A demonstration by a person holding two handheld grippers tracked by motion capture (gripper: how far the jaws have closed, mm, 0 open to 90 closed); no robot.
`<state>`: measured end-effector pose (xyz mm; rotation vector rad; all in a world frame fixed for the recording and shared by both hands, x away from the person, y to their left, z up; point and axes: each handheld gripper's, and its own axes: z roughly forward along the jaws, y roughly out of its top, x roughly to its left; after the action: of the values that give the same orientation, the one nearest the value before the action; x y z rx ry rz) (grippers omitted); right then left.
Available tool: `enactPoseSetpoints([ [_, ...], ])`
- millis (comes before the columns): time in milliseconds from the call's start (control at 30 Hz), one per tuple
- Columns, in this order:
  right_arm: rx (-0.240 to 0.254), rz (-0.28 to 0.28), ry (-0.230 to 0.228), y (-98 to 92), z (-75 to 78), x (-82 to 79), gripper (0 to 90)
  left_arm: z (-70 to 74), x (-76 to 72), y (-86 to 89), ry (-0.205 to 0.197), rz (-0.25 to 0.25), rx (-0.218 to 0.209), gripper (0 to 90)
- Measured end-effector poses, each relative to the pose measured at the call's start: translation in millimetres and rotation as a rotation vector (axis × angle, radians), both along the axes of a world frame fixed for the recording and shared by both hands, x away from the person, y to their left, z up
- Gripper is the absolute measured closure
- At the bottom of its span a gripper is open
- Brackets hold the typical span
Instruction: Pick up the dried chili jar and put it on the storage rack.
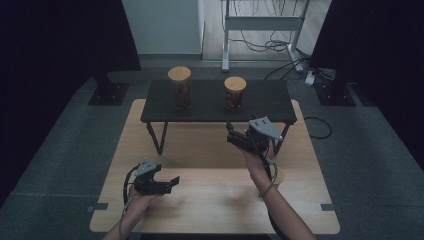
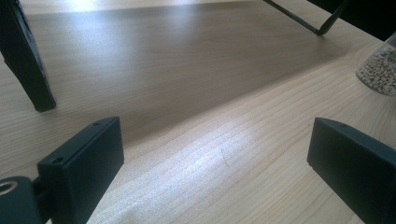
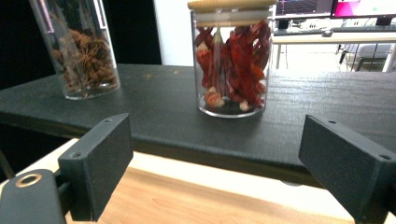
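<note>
Two glass jars with wooden lids stand on a low black shelf [image 1: 260, 107] at the back of the wooden table [image 1: 215, 205]. The right jar [image 1: 234, 93] holds red dried chillies [image 3: 232, 58]. The left, taller jar [image 1: 180, 88] holds brown star anise [image 3: 79, 46]. My right gripper [image 1: 231, 131] hovers in front of the shelf's [image 3: 154, 107] edge and faces the chilli jar. Its jaws are open [image 3: 215, 158] with nothing between them. My left gripper [image 1: 172, 182] rests low over the table's front left, open [image 2: 215, 163] and empty, pointing right.
A glass jar of pale grains [image 2: 380, 70] stands on the table to the right, in the left gripper view. The shelf's thin black legs [image 1: 156, 137] stand on the tabletop. Dark stands [image 1: 107, 92] flank the table, and cables [image 1: 272, 45] lie on the floor behind.
</note>
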<state>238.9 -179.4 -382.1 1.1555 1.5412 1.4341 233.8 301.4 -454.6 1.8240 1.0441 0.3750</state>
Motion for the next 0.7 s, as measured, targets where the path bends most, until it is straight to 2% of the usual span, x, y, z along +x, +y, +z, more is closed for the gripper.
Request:
enactPoseSetpoints([
  [700,0.000,0.033,0.037,-6.0,-18.0,-22.8,9.7,1.0,-3.0,-4.4,-0.008,-0.014,0.008,3.3],
])
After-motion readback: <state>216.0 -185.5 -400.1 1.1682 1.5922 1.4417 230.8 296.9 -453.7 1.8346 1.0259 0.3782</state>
